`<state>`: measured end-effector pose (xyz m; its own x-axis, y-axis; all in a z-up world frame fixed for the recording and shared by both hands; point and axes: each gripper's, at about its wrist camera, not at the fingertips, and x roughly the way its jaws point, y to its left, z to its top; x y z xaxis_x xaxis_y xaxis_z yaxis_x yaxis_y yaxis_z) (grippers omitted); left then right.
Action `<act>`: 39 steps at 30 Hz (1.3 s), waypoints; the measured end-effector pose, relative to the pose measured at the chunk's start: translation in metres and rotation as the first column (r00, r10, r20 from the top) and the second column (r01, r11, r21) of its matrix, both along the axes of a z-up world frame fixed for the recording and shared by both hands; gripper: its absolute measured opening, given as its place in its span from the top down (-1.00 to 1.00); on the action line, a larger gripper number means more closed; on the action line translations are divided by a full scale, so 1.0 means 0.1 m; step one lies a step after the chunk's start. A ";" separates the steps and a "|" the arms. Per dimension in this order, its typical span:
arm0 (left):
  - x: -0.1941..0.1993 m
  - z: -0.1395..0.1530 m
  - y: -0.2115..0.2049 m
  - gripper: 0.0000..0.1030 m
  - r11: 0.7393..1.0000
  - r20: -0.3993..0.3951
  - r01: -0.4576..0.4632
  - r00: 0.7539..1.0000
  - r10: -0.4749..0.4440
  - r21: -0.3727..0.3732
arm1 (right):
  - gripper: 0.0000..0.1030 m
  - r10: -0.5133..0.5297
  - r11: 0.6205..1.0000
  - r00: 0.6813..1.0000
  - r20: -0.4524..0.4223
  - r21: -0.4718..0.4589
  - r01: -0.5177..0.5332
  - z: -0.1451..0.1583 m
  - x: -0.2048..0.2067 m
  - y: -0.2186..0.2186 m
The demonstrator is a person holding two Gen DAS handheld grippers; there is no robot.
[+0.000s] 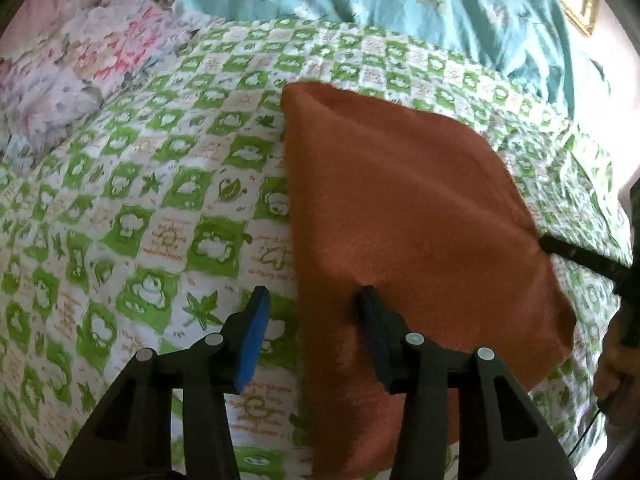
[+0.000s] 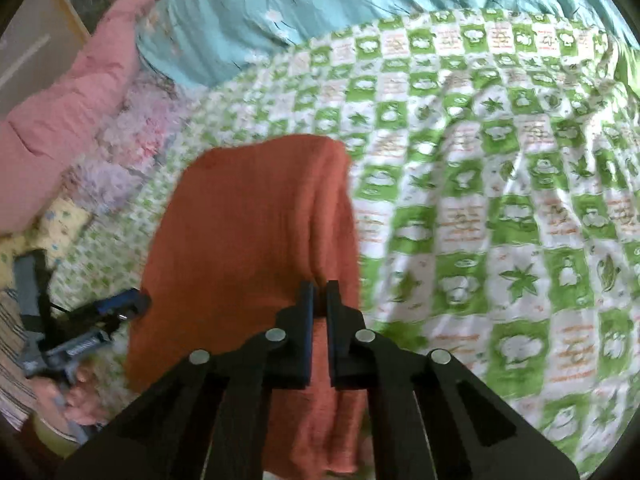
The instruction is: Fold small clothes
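On the green-checked bedspread (image 1: 168, 184) lies the orange cloth (image 1: 400, 208) — right gripper (image 2: 319, 294) pinching its near right edge, left gripper (image 1: 316, 300) spread over the left edge (no grip yet). Fold starting, I'd say; left needs to clamp next.

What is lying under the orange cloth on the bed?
The orange cloth lies directly on the green and white checked sheet, which shows all around it. Whether anything else is beneath cannot be seen, because the cloth covers that area; it looks flat.
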<state>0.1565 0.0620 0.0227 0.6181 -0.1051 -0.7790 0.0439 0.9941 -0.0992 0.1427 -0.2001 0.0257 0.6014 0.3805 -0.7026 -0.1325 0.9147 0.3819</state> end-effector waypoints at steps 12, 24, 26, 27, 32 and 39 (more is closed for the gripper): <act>-0.13 0.06 0.03 0.12 1.000 0.002 -0.013 1.000 0.013 0.002 | 0.88 -0.035 0.998 0.999 -0.018 -0.050 0.034 -0.15 0.03 0.06; -0.42 -0.03 -0.03 0.05 0.997 0.023 0.025 0.999 -0.027 0.077 | 1.00 0.009 0.993 0.998 -0.055 -0.120 -0.015 -0.32 -0.54 0.22; -0.51 0.00 -0.02 0.06 0.997 0.029 0.023 0.999 -0.025 0.080 | 1.00 -0.013 0.996 0.999 -0.048 -0.094 0.008 -0.28 -0.59 0.14; -0.56 0.00 -0.02 0.09 0.996 0.030 0.027 0.999 -0.029 0.083 | 0.98 -0.020 0.995 0.999 -0.037 -0.100 0.017 -0.22 -0.63 0.14; -0.89 -0.01 -0.06 0.09 0.995 0.047 0.038 0.998 -0.043 0.090 | 0.75 -0.025 1.000 1.000 0.010 -0.006 0.025 -0.02 -0.90 0.10; -1.25 0.04 -0.07 -0.12 0.994 0.085 0.034 0.995 -0.043 0.106 | -0.02 -0.004 1.000 0.997 0.074 0.022 0.003 0.12 -1.28 0.22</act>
